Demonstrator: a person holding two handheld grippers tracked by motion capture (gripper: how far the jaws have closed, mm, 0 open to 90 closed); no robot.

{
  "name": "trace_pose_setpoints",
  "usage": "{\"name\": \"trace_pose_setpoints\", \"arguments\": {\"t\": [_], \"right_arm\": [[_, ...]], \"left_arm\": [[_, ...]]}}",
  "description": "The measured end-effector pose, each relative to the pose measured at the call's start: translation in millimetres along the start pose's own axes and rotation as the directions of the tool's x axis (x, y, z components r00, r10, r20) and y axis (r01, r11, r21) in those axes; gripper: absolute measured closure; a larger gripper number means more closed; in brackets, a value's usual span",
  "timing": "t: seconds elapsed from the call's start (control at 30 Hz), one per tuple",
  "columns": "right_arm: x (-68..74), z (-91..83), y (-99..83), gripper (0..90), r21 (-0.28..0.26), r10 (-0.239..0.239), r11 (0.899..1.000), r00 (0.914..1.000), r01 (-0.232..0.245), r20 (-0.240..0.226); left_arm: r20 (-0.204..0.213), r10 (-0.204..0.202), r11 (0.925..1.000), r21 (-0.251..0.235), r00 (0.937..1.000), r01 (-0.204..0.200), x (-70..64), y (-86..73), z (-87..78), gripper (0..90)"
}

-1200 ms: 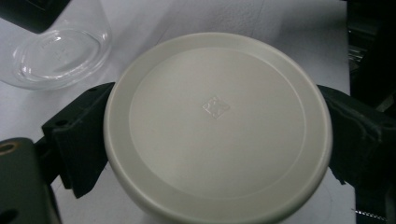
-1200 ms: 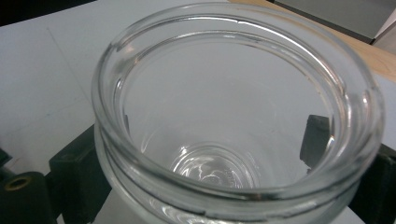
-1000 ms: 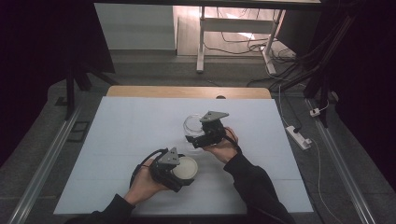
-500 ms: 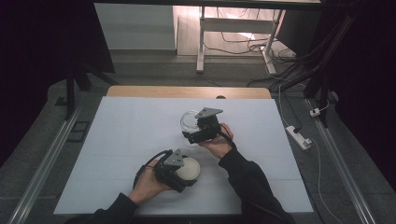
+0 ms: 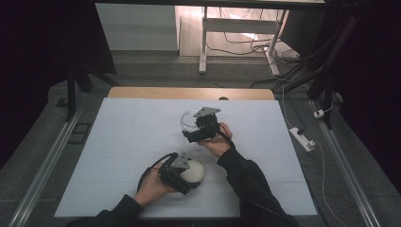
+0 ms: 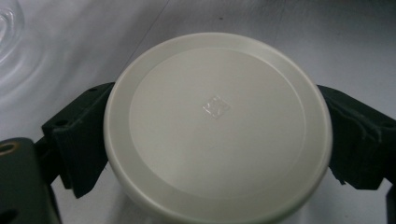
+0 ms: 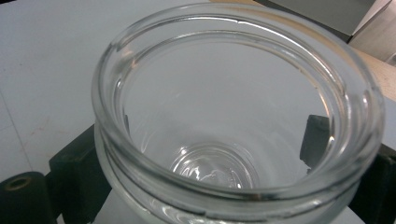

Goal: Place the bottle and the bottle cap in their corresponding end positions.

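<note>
A round cream lid (image 6: 217, 126) sits clamped between the two black jaws of my left gripper (image 5: 185, 172), low on the white table near its front edge; the same lid (image 5: 193, 173) shows in the high view. An empty clear glass jar (image 7: 233, 116) with a thick rim is held between the jaws of my right gripper (image 5: 191, 126), near the table's middle. In the high view the jar (image 5: 187, 119) stands just left of that gripper's grey plate. The jar stands farther back than the lid and apart from it.
The white table top (image 5: 123, 137) has a wooden strip (image 5: 189, 92) along its far edge. Metal rails run along both sides on the floor. A power strip (image 5: 301, 138) lies on the floor at the right, and a white frame with cables stands behind the table.
My right gripper has carried the jar a little farther back and left. The left gripper with the lid has hardly moved.
</note>
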State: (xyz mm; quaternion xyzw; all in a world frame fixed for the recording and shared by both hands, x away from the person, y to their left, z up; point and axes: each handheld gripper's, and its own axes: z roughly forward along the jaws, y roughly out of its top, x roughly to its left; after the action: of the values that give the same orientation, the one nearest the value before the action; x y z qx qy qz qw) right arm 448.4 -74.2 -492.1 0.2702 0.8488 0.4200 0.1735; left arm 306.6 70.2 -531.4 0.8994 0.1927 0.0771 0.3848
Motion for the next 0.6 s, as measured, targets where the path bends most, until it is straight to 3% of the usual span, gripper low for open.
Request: {"name": "trace_pose_setpoints", "arguments": {"t": [0.6], "right_arm": [[-4.7,12.3,-4.7,6.6,0.008,0.006,1.000,0.9999,-0.006,0.014]], "left_arm": [[-0.025,-0.010,0.9978,0.066,0.9996,0.012,4.2,-1.9,13.5,7.9]]}}
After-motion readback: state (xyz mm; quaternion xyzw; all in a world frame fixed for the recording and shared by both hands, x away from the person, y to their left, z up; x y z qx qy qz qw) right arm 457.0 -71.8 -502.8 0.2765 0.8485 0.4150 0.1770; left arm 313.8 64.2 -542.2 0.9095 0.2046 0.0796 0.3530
